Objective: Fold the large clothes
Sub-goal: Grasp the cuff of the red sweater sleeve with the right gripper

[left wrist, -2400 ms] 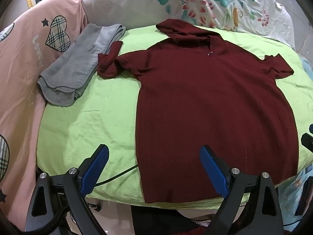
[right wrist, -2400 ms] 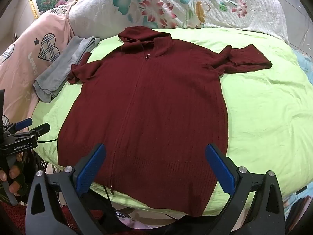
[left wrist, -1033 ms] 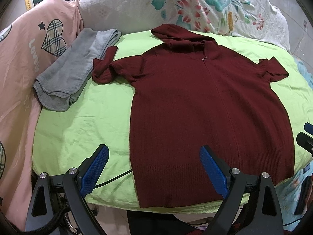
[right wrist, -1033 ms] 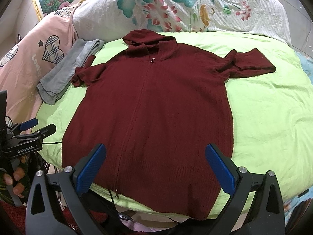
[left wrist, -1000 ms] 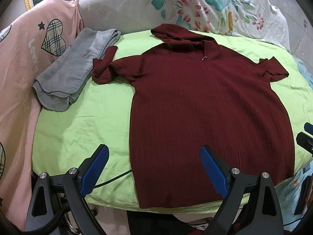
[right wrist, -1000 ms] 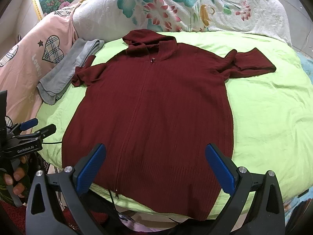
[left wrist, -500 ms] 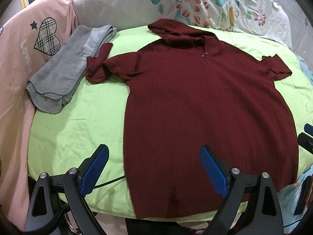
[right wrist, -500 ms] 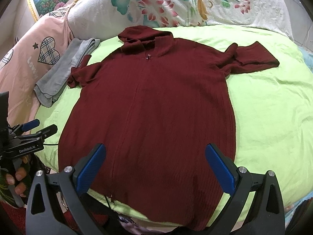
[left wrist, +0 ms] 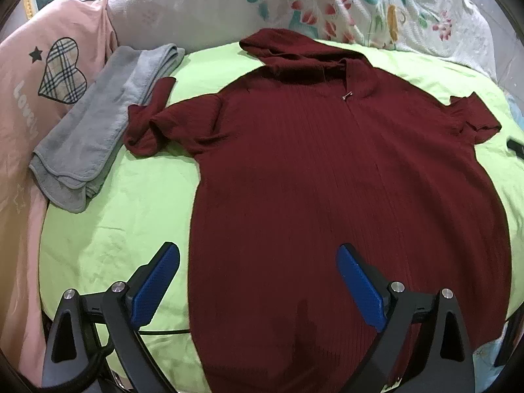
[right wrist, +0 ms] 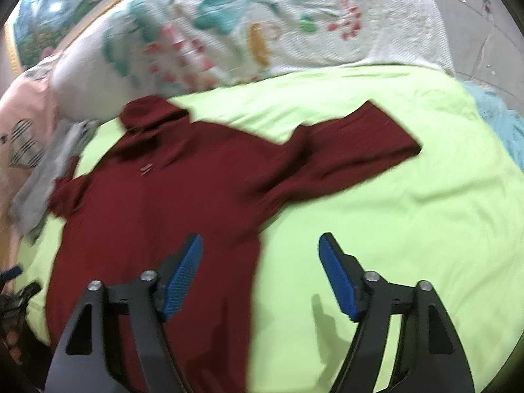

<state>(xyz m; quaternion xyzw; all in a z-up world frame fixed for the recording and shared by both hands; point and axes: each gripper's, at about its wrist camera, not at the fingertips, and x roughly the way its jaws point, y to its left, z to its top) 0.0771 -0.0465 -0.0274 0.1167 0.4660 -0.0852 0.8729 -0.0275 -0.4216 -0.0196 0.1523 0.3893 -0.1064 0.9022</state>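
A maroon hooded top [left wrist: 327, 180] lies flat, front up, on a bed with a lime sheet [left wrist: 108, 222]. Its long axis runs 6 to 12 o'clock in the left wrist view, hem at 6, hood [left wrist: 285, 49] at 12 against a floral pillow [left wrist: 360, 6]. One sleeve [left wrist: 154, 121] reaches to 9 o'clock, bunched and touching a folded grey cloth [left wrist: 95, 124]; the other sleeve [right wrist: 357, 144] stretches to 3 o'clock and lies flat. A pink cover [left wrist: 42, 75] with a plaid heart sits at 10 o'clock.

The left gripper [left wrist: 258, 275] hangs over the hem end, fingers spread wide, nothing between them but the top below.

The right wrist view is blurred. The right gripper [right wrist: 260, 262] is over the top's right edge, below the flat sleeve; its jaws have just been closing partway but stand apart and pinch nothing. Its left finger [right wrist: 183, 271] is above the maroon fabric, its right finger [right wrist: 337, 278] above the bare sheet.
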